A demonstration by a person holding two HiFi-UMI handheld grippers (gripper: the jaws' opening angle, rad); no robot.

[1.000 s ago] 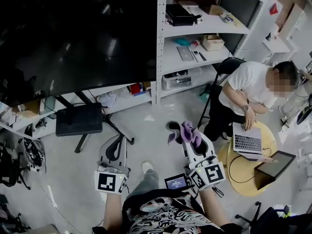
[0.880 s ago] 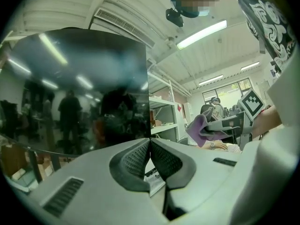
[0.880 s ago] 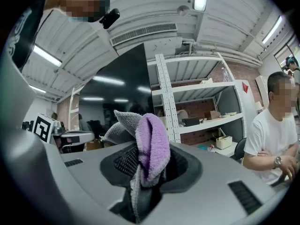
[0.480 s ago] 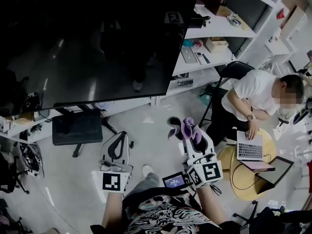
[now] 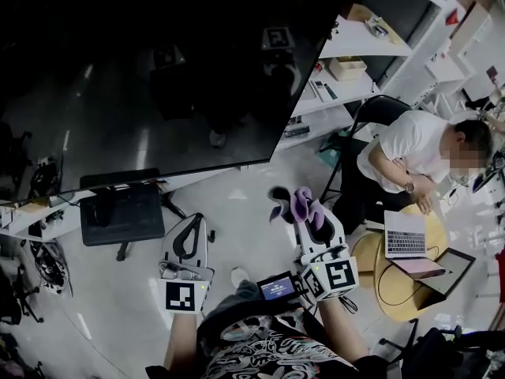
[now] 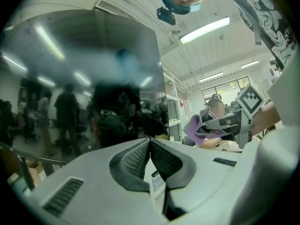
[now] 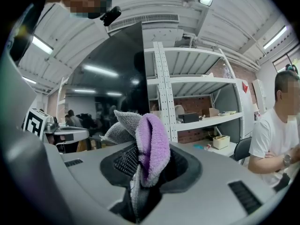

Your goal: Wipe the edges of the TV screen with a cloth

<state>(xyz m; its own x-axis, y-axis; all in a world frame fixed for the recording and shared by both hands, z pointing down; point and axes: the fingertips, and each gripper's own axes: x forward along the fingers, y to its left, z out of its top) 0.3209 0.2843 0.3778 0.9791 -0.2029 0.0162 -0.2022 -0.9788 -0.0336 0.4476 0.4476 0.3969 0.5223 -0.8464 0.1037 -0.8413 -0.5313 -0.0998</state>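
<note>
The person is wearing a black shirt with white swirls, holding a pale grey left gripper and right gripper with black-and-white marker cubes.

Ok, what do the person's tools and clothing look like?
The left tool and right tool are pale grey shells with dark ribbed pads, each carrying a white cube with black square markers. A small screen sits by the right one. The person wears a black, pale-patterned shirt.
</note>
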